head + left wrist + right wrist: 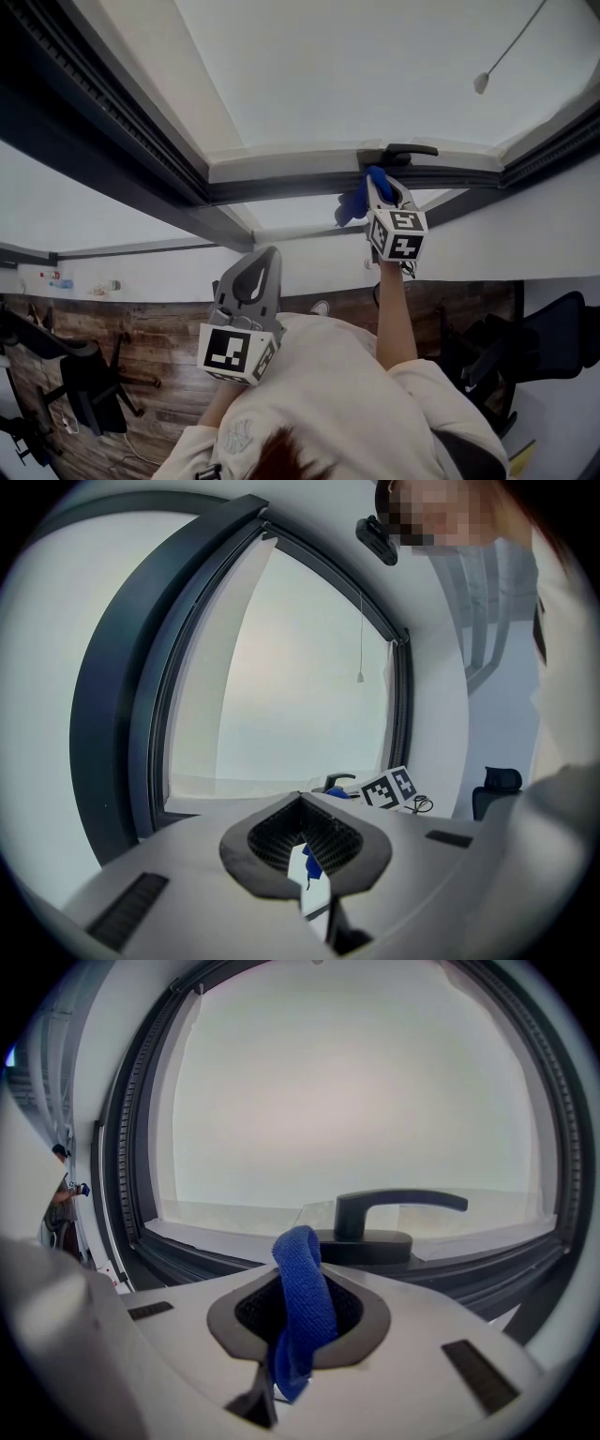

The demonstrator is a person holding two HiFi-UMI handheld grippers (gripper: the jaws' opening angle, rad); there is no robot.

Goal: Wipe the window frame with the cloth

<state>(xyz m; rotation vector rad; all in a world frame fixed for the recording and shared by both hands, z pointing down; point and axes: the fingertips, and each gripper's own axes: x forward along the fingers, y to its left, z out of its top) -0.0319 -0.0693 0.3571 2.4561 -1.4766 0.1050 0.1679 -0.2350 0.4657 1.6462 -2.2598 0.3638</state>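
The right gripper's two grey jaws are closed on a strip of blue terry cloth, which stands up from between the dark ribbed pads in a folded loop, its loose end hanging out below them. The top of that loop sits in front of the base of a black lever window handle mounted on the dark grey metal window frame. In the head view the cloth is bunched at the frame's rail, just beside the handle; no view shows whether cloth and rail touch. Behind the jaws is the gripper's white cube with black square markers, on an arm stretched out toward the window. The left gripper's jaws are drawn together, with only a thin slit between the pads and nothing in it. In the head view the left gripper is near the person's pale shirt, well apart from the frame, and points toward the window. Beyond the frame is bright frosted glass, across which a thin pull cord with a small knob hangs. Black office chairs stand on a dark wooden plank floor.
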